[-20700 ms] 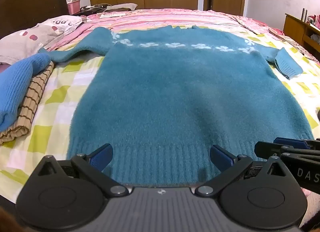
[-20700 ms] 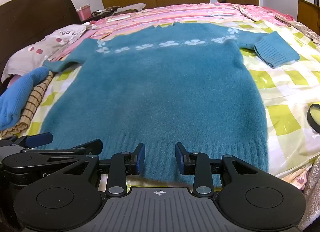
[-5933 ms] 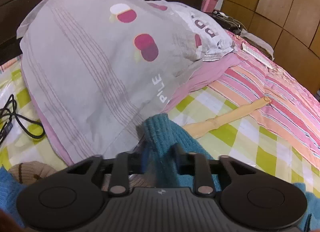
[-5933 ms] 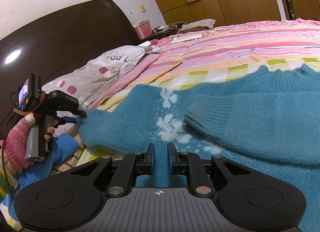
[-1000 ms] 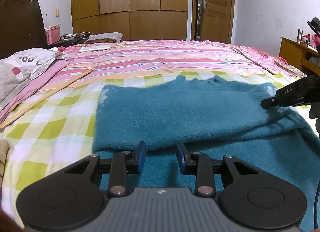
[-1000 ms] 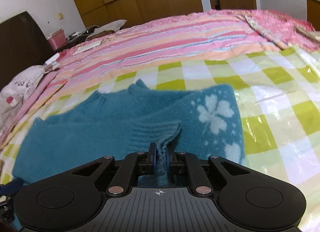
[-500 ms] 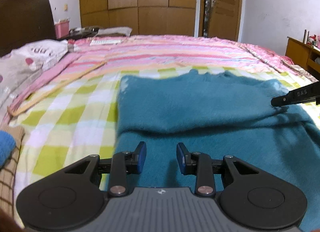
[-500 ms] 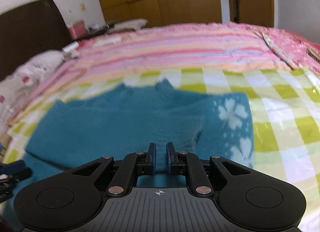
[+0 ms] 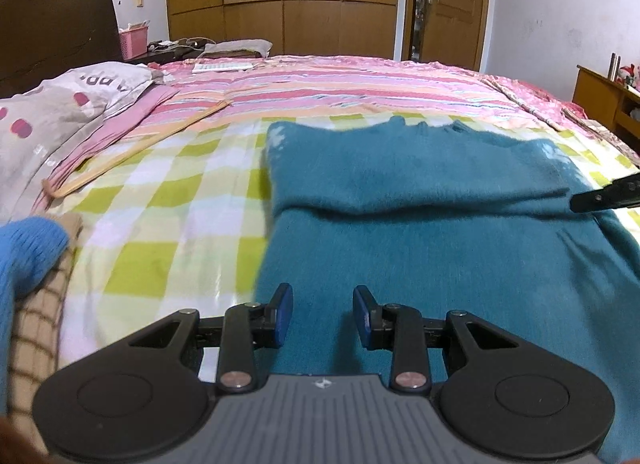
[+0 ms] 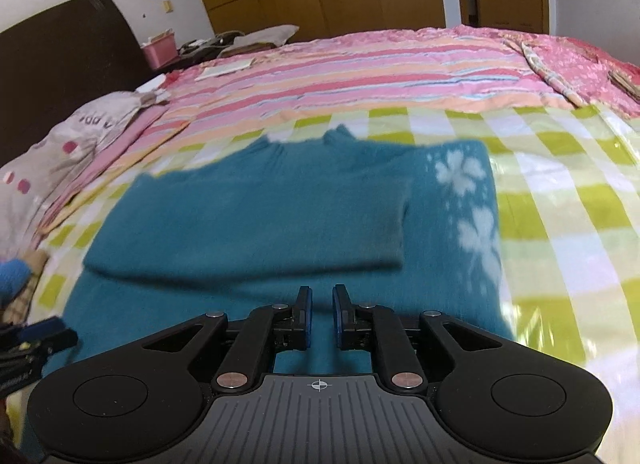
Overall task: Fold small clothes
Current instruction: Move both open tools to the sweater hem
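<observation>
Both grippers empty over sweater on bed.
Left gripper [image 9: 322,306] jaws part-open, nothing between; right gripper [image 10: 321,307] jaws narrow, slim gap, nothing between. Teal sweater [image 10: 280,224] flat on checked sheet [image 9: 168,224], both sleeves folded across chest, hem cut off below grippers. Flower pattern [image 10: 464,174] motion-blurred. Pillow [image 9: 52,120] far left, partly out of frame.
</observation>
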`<action>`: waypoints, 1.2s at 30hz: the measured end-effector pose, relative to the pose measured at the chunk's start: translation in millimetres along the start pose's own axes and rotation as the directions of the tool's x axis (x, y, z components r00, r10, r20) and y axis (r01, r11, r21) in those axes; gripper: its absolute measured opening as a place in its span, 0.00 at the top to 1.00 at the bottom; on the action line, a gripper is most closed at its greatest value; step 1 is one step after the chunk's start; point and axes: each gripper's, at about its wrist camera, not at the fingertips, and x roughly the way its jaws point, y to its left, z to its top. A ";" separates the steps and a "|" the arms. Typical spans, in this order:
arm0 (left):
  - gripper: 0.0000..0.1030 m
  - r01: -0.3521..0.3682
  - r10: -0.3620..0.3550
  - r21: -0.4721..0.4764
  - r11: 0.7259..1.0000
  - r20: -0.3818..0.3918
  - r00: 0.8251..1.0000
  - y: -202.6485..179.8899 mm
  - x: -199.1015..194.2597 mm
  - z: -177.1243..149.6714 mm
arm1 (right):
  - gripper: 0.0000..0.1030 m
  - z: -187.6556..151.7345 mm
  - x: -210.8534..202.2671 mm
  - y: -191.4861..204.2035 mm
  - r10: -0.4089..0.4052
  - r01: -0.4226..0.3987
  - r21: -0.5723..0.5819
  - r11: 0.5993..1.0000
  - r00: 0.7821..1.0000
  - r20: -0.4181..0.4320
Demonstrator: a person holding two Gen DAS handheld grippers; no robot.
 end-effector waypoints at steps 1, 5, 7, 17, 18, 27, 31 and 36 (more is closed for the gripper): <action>0.63 0.000 0.000 -0.001 1.000 -0.005 1.000 1.7 -4.8 -3.5 | 0.87 -6.8 -6.7 1.1 0.005 -0.005 0.002 1.000 1.000 -0.008; 0.63 0.021 -0.023 -0.029 0.999 -0.040 0.999 10.8 -22.7 -17.3 | 0.87 -32.2 -32.3 4.8 0.022 -0.021 0.011 1.000 0.999 -0.038; 0.63 0.029 -0.032 -0.040 0.999 -0.061 0.998 15.3 -31.9 -26.0 | 0.87 -44.8 -46.2 6.2 0.035 -0.034 0.019 0.999 0.998 -0.045; 0.63 0.040 -0.052 -0.073 0.997 -0.176 0.983 24.0 -76.5 -61.6 | 0.87 -103.1 -107.7 -0.9 0.037 -0.031 0.082 0.996 0.996 -0.078; 0.63 0.037 -0.049 -0.068 0.997 -0.185 0.982 23.1 -78.8 -64.1 | 0.87 -109.3 -113.7 -3.5 0.031 -0.023 0.091 0.996 0.996 -0.081; 0.63 0.023 -0.031 -0.034 0.999 -0.236 0.971 11.6 -93.3 -83.3 | 0.85 -149.4 -149.8 -25.2 -0.026 0.042 0.152 0.988 0.994 -0.104; 0.63 0.025 -0.031 -0.029 0.999 -0.245 0.969 8.0 -98.2 -89.0 | 0.85 -163.1 -156.9 -32.1 -0.043 0.063 0.169 0.984 0.991 -0.124; 0.62 0.029 -0.031 -0.011 1.000 -0.275 0.961 3.2 -105.2 -93.3 | 0.85 -178.3 -165.4 -35.4 -0.058 0.083 0.187 0.979 0.989 -0.135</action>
